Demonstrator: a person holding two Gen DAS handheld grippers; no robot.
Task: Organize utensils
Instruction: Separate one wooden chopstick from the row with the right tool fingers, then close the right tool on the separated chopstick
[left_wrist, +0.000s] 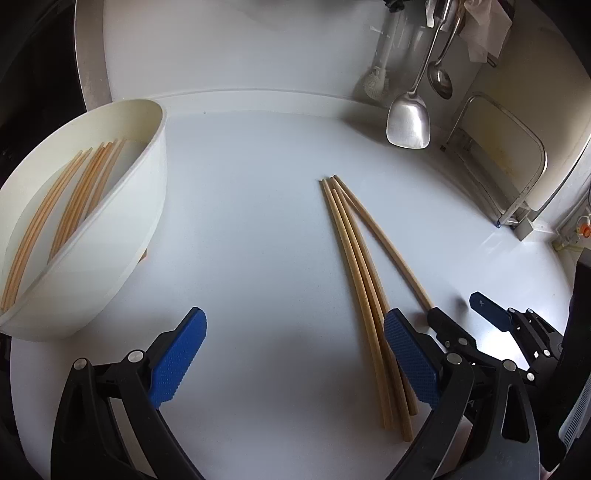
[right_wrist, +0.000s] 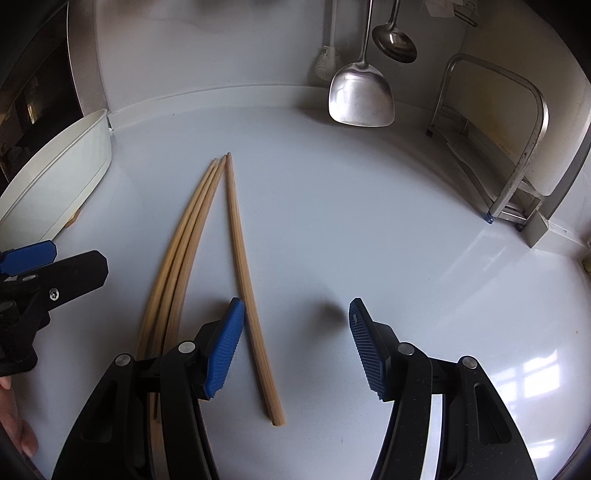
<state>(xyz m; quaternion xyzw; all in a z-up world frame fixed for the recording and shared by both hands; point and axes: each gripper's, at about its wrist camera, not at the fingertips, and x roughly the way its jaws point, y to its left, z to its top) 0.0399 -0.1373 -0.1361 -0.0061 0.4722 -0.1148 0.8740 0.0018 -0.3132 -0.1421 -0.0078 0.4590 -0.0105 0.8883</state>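
Left gripper hangs wide open and holds nothing above the white countertop. Four loose chopsticks lie just inside its right finger, long axes running from near the camera away toward the back wall, narrow tips together at the far end; one splays off to the right. Left of those chopsticks a white tub holds more chopsticks lying lengthwise. Bare counter stretches between tub and loose chopsticks. Beyond them a steel spatula and ladle hang at the wall, beside a metal rack.

From the right wrist, the right gripper is likewise spread wide and empty. The splayed chopstick lies between its fingers, close to the left finger; the other three lie left of that finger. Right of the chopsticks the counter is bare up to the rack.
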